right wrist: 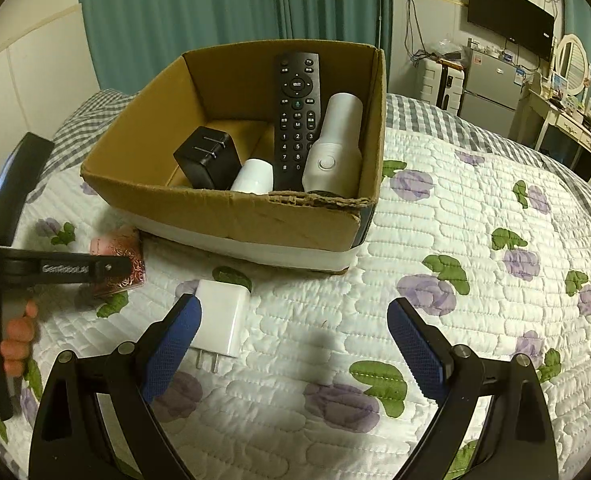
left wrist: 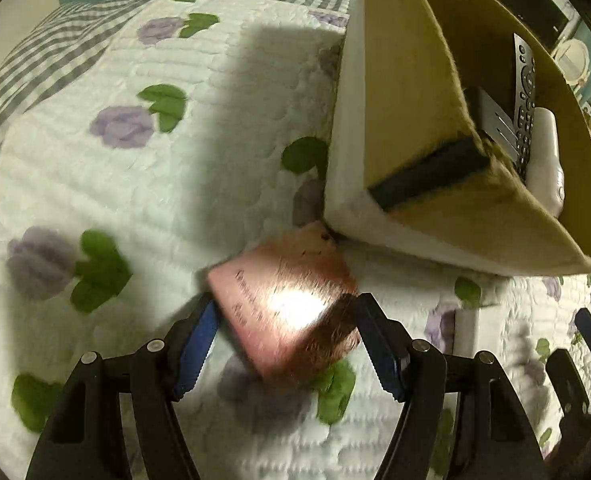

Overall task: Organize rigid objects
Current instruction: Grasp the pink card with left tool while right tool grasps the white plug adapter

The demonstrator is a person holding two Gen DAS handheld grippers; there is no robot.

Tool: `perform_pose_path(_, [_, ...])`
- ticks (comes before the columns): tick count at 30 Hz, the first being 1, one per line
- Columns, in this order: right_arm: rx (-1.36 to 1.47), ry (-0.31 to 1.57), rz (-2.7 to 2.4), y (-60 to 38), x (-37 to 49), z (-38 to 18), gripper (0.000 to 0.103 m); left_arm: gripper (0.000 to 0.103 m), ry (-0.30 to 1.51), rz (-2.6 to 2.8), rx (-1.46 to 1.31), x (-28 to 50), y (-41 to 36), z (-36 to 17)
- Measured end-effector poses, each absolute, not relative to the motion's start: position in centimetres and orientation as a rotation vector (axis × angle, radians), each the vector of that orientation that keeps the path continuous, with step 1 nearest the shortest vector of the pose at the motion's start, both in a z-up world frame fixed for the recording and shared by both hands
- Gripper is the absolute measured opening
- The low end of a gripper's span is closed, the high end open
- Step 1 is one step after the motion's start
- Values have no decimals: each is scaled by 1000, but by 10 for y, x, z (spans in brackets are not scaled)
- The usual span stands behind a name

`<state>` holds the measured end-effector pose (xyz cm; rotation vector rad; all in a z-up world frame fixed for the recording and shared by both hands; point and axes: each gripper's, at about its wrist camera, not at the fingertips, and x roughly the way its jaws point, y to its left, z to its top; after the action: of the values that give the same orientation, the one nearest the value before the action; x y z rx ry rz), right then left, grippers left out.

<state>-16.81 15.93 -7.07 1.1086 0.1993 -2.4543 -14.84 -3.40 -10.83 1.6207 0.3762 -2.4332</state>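
Left gripper (left wrist: pixel 285 336) spread, straddling pink box (left wrist: pixel 283 300); right gripper (right wrist: pixel 293 344) spread, hovering over quilt (right wrist: pixel 435 216).

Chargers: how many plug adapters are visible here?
2. A black charger sits inside the cardboard box; a white charger lies on the quilt before it. Others may be hidden.

Remote (right wrist: pixel 297 120) and adapter (right wrist: pixel 207 158) lie in box (right wrist: pixel 231 216); charger (right wrist: pixel 221 320) before it.

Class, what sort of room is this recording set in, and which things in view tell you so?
Most likely a bedroom: a quilted floral bedspread covers a bed, with a wall-mounted TV and a dressing table with an oval mirror behind.
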Motion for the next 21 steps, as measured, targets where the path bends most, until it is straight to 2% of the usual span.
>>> perform_pose_path(4, [1104, 199, -2461, 160, -167, -69, 95, 68, 379, -2462, 1597, -144, -33, -110])
perform_pose_path(6, [1097, 197, -2464, 161, -167, -67, 95, 51, 370, -2487, 1583, -135, -32, -102])
perform_pose_path(8, [1090, 189, -2471, 163, -167, -66, 95, 23, 454, -2572, 1569, -121, -33, -89])
perform_pose_path(9, [1089, 187, -2474, 163, -167, -66, 95, 20, 483, -2611, 1574, -116, -30, -84])
perform_pose_path(12, [1090, 182, -2476, 164, -168, -65, 95, 19, 427, -2687, 1579, -107, -12, -74])
perform_pose_path(14, [1092, 185, -2474, 163, -168, -67, 95, 10, 381, -2693, 1582, -121, -18, -80])
perform_pose_path(18, [1075, 188, -2441, 161, -166, -66, 95, 10, 250, -2713, 1499, -99, -12, -68])
perform_pose_path(21, [1089, 201, -2388, 150, -168, -71, 95, 10, 122, -2734, 1409, -111, -11, -49])
